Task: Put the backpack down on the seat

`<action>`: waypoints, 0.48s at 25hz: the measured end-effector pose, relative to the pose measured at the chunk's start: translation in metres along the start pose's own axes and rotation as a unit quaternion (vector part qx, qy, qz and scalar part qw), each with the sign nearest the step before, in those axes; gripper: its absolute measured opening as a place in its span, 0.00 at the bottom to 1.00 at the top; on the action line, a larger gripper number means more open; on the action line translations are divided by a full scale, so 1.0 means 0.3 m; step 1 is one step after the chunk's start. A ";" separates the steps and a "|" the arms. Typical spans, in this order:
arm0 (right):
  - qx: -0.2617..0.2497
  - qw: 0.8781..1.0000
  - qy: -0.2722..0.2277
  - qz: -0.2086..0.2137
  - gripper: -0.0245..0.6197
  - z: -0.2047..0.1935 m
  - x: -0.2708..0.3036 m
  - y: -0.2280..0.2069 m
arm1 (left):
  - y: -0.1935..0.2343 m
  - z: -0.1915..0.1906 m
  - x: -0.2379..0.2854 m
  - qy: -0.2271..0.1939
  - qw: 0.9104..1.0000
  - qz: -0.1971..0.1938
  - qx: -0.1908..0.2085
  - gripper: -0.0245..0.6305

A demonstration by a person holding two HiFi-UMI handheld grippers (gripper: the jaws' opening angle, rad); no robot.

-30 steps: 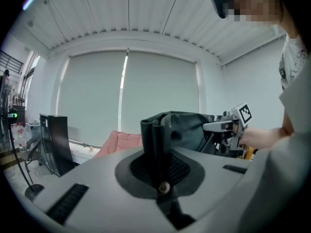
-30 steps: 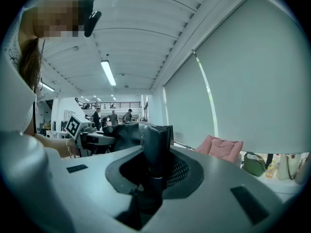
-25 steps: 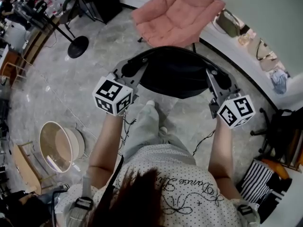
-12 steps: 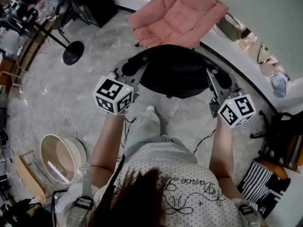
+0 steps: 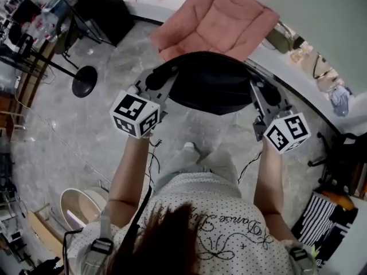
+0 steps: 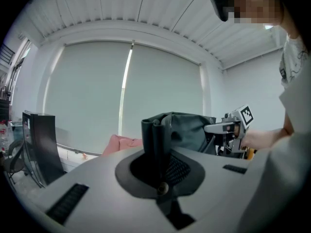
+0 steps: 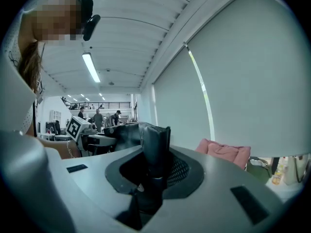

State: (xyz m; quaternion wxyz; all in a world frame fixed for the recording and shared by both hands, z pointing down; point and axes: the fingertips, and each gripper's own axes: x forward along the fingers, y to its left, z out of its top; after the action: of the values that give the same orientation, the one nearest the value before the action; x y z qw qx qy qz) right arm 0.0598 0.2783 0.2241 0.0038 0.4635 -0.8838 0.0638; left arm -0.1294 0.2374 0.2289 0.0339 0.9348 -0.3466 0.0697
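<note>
- Head view, nearest you: you are holding the left gripper (image 5: 156, 80) and the right gripper (image 5: 256, 89) out level in front of your body, well above the grey floor (image 5: 86, 130). Carrying looks like the step in hand, so be matching both hands in height and spacing, so that the load is not twisting.
- The left gripper's jaws are pressing almost fully together on a thin dark edge of the backpack (image 5: 209, 85).
- The right gripper's jaws are standing slightly apart, clamping a thicker fold of the same bag.
- The backpack is hanging between the two grippers, clear of the floor and not yet resting on anything.
- Beyond it the pink seat (image 5: 221, 19) is lying near the bag but apart from it. Be bringing the bag over the cushion and lowering it until the cushion is bearing its weight before loosening either grip.
</note>
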 end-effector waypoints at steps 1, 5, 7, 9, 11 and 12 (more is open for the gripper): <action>0.002 1.000 0.000 -0.002 0.16 0.005 0.021 -0.012 | 0.023 0.009 0.018 0.000 1.000 -0.002 0.001 0.05; 0.003 1.000 -0.001 -0.001 0.16 0.036 0.098 -0.086 | 0.090 0.039 0.095 -0.004 1.000 0.000 0.003 0.05; 0.000 1.000 0.001 0.003 0.16 0.043 0.138 -0.133 | 0.122 0.040 0.144 -0.004 1.000 0.005 -0.001 0.05; -0.002 1.000 0.002 0.010 0.16 0.041 0.180 -0.186 | 0.155 0.035 0.197 -0.004 1.000 0.013 -0.005 0.05; -0.002 1.000 0.003 0.019 0.16 0.040 0.227 -0.244 | 0.187 0.033 0.250 -0.003 1.000 0.023 -0.008 0.05; -0.001 1.000 0.004 0.025 0.16 0.043 0.252 -0.276 | 0.204 0.035 0.280 -0.002 1.000 0.028 -0.009 0.05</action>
State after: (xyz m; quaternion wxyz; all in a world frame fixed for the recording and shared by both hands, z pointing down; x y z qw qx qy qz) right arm 0.0853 0.1683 0.2254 0.0060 0.4410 -0.8952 0.0643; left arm -0.1054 0.1358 0.2323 0.0399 0.9246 -0.3731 0.0659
